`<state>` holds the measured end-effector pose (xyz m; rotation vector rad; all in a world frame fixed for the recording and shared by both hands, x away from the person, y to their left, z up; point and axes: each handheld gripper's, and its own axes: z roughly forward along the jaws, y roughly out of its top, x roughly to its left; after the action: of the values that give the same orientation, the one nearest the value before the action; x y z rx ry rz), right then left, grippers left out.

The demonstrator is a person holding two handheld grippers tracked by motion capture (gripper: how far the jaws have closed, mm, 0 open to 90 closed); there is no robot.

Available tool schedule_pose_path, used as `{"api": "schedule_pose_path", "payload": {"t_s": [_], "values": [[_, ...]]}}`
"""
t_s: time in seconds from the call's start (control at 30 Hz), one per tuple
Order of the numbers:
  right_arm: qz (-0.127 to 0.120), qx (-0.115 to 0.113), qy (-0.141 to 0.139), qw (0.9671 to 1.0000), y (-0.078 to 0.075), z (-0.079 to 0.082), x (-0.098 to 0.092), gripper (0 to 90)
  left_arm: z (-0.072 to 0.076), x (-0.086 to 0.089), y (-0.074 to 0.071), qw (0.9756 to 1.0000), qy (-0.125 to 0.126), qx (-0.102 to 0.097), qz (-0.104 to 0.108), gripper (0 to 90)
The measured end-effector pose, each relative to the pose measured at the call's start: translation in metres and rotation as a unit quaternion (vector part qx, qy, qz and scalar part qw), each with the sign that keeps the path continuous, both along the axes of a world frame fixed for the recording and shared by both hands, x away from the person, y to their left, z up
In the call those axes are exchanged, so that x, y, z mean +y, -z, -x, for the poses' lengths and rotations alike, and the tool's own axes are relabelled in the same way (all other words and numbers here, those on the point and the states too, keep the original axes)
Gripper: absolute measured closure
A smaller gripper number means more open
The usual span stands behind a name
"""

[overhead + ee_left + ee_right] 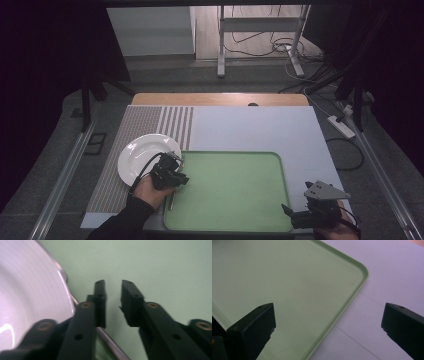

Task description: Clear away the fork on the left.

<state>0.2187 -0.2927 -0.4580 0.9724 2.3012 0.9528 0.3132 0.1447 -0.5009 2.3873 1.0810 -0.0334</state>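
Black jaws of the left hand-held gripper (113, 305) stand slightly apart over the green tray (235, 192), beside the white plate (137, 157).

At left of centre in the high view, the plate rests on the table (260, 127), its rim overlapping the tray's corner where a thin metal utensil (75, 301) lies. Better to nip that rim squarely, then lift level. Right hand-held gripper (328, 325), lower right, gapes wide, empty.

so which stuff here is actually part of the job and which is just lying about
In use:
- round white ceramic plate
- slim metal utensil lying along the tray's left edge, type unclear
- flat green plastic tray
- left gripper, jaws slightly apart by the plate rim
- right gripper, wide open

Lying about:
- grey striped mat
- white power strip on the floor
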Motion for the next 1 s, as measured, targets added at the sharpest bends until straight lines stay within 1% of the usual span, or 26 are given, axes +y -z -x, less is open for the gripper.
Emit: {"api": "schedule_pose_path", "payload": {"t_s": [0.1,0.13,0.17,0.2,0.27,0.3,0.33,0.37,0.43,0.47,0.5,0.57,0.63,0.67,0.7,0.73,0.77,0.8,0.83,0.9,1.0], "values": [[-0.001,0.0,0.0,1.0,0.0,0.0,0.0,0.0,0.002,0.0,-0.005,0.9999,-0.001,-0.011,0.007,63.3],[-0.001,0.0,0.001,1.0,0.0,0.0,0.0,0.0,0.002,0.0,-0.006,0.9998,-0.001,-0.013,0.013,59.1],[-0.001,0.0,0.0,1.0,0.0,0.0,0.0,0.0,0.003,0.001,-0.008,0.9997,-0.002,-0.015,0.021,52.0],[-0.001,0.0,0.0,1.0,0.0,0.0,0.0,0.0,0.003,0.002,-0.009,0.9994,-0.004,-0.018,0.028,52.0],[-0.001,0.001,0.0,1.0,0.0,0.0,0.0,0.0,0.004,0.004,-0.012,0.999,-0.006,-0.017,0.041,43.9],[-0.001,0.001,0.0,1.0,0.0,0.0,0.0,0.0,0.004,0.005,-0.013,0.9988,-0.008,-0.013,0.048,39.9],[-0.001,0.001,0.0,1.0,0.0,0.0,0.0,0.0,0.004,0.006,-0.014,0.9987,-0.005,-0.009,0.051,39.9],[-0.001,0.001,0.0,1.0,0.0,0.0,0.0,0.0,0.005,0.007,-0.014,0.9984,-0.007,-0.008,0.055,38.0],[-0.001,0.0,0.001,1.0,0.0,0.0,0.0,0.0,0.005,0.011,-0.016,0.998,-0.004,-0.017,0.061,35.0],[-0.001,0.0,0.0,1.0,0.0,0.0,0.0,0.0,0.006,0.012,-0.016,0.9977,-0.002,-0.027,0.063,33.4],[-0.001,0.0,0.0,1.0,0.0,0.0,0.0,0.0,0.007,0.013,-0.016,0.9974,0.0,-0.038,0.061,29.7],[-0.001,0.0,0.0,1.0,0.0,0.0,0.0,0.0,0.007,0.016,-0.016,0.997,0.0,-0.043,0.065,24.3],[-0.001,0.0,0.0,1.0,0.0,0.0,0.0,0.0,0.008,0.02,-0.017,0.996,-0.002,-0.048,0.075,19.5],[-0.001,0.001,0.0,1.0,0.0,0.0,0.0,0.0,0.008,0.022,-0.017,0.9954,0.002,-0.05,0.082,17.9],[-0.002,0.001,0.001,1.0,0.0,0.0,0.0,0.0,0.008,0.023,-0.017,0.9947,0.003,-0.053,0.088,13.1],[-0.002,0.001,0.001,1.0,0.0,0.0,0.0,0.0,0.009,0.024,-0.017,0.9945,0.002,-0.058,0.088,5.6],[-0.001,0.001,0.001,1.0,0.0,0.0,0.0,0.0,0.01,0.024,-0.017,0.9939,0.004,-0.065,0.089,2.2],[-0.002,0.001,0.001,1.0,0.0,0.0,0.0,0.0,0.011,0.025,-0.018,0.9937,0.006,-0.072,0.086,0.7],[-0.001,0.001,0.001,1.0,0.0,0.0,0.0,0.0,0.013,0.025,-0.018,0.9939,0.009,-0.078,0.078,0.0],[-0.001,0.001,0.001,1.0,0.0,0.0,0.0,0.0,0.015,0.026,-0.017,0.9937,0.005,-0.091,0.066,0.0],[-0.002,0.001,0.001,1.0,0.0,0.0,0.0,0.0,0.016,0.03,-0.017,0.9933,0.007,-0.09,0.073,0.0]]}}
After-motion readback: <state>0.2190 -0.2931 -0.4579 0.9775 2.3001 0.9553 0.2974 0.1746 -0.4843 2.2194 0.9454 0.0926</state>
